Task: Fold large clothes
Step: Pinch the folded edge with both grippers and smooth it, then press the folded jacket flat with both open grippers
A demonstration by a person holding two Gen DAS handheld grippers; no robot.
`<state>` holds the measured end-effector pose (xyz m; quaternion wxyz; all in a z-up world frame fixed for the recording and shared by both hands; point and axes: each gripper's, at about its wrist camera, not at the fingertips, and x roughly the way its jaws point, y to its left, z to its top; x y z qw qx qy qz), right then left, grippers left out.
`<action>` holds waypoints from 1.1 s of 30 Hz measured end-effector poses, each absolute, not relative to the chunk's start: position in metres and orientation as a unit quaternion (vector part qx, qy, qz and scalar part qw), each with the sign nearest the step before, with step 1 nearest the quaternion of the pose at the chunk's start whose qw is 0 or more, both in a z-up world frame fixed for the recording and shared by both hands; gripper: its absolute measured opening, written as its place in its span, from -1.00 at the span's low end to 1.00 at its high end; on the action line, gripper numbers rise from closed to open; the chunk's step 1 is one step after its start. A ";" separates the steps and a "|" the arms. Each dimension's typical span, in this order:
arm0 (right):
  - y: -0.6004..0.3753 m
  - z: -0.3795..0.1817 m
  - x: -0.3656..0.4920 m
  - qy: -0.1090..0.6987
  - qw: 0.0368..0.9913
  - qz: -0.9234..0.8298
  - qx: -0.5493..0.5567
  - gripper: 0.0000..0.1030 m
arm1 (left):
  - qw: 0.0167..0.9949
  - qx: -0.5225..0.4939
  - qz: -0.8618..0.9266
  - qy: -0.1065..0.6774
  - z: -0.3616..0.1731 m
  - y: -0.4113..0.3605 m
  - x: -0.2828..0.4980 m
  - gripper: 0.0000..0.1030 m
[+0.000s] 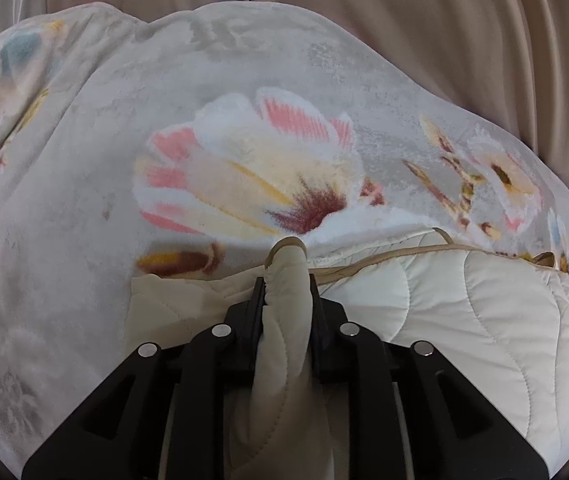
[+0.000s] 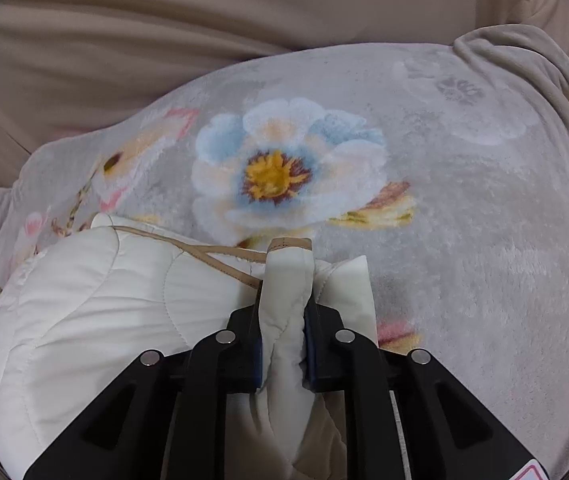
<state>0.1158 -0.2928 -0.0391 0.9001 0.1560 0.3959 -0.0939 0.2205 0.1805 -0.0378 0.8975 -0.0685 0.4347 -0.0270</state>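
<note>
We hold a cream quilted garment by two pinched folds, one in each tool, above a floral blanket.

Beige curtain folds (image 1: 404, 20) fill the back of both views, and below them spreads the grey fleece blanket (image 1: 64, 200) with its big printed flowers, a pink-tipped one (image 1: 252, 176) in the left view and a blue one (image 2: 284, 168) in the right. The quilted garment (image 1: 484, 320) lies on the blanket, its bulk stretching sideways between our two tools, a tan-piped edge (image 2: 204, 254) running along its far side. Our left tool (image 1: 287, 280) is clamped tight on an upright ridge of the fabric, and our right tool (image 2: 284, 300) is clamped the same way on another tan-capped fold. Both tools point forward and slightly down over the blanket.
</note>
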 end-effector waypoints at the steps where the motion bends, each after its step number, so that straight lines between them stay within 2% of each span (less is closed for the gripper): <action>1: -0.293 -0.035 0.114 0.396 0.900 -0.100 0.155 -0.71 | 0.901 -0.069 -0.018 0.428 -0.033 0.183 0.217 -0.40; 2: -0.294 -0.029 0.109 0.392 0.900 -0.110 0.154 -0.70 | 0.907 -0.069 -0.005 0.416 -0.025 0.186 0.211 -0.18; 4: -0.295 -0.006 0.087 0.357 0.911 -0.130 0.161 -0.56 | 0.924 -0.073 0.013 0.375 -0.001 0.192 0.188 -0.03; 8: -0.271 0.036 0.051 0.300 0.938 -0.112 0.135 -0.50 | 0.951 -0.037 -0.013 0.307 0.050 0.173 0.137 -0.01; 11: -0.208 0.049 0.039 0.300 0.949 -0.014 0.098 -0.50 | 0.949 -0.003 -0.094 0.301 0.064 0.127 0.108 0.09; 14: -0.141 0.033 0.037 0.335 0.938 0.069 0.049 -0.54 | 0.932 0.039 -0.144 0.330 0.042 0.081 0.094 0.12; 16: -0.104 0.011 0.038 0.373 0.922 0.105 0.016 -0.72 | 0.920 0.059 -0.145 0.359 0.016 0.064 0.093 0.12; 18: -0.084 -0.007 0.037 0.390 0.916 0.092 -0.027 -0.72 | 0.909 0.050 -0.142 0.389 -0.007 0.066 0.096 0.13; 33: -0.087 -0.026 0.029 0.409 0.909 0.068 -0.036 -0.72 | 0.914 0.056 -0.124 0.382 -0.032 0.079 0.084 0.16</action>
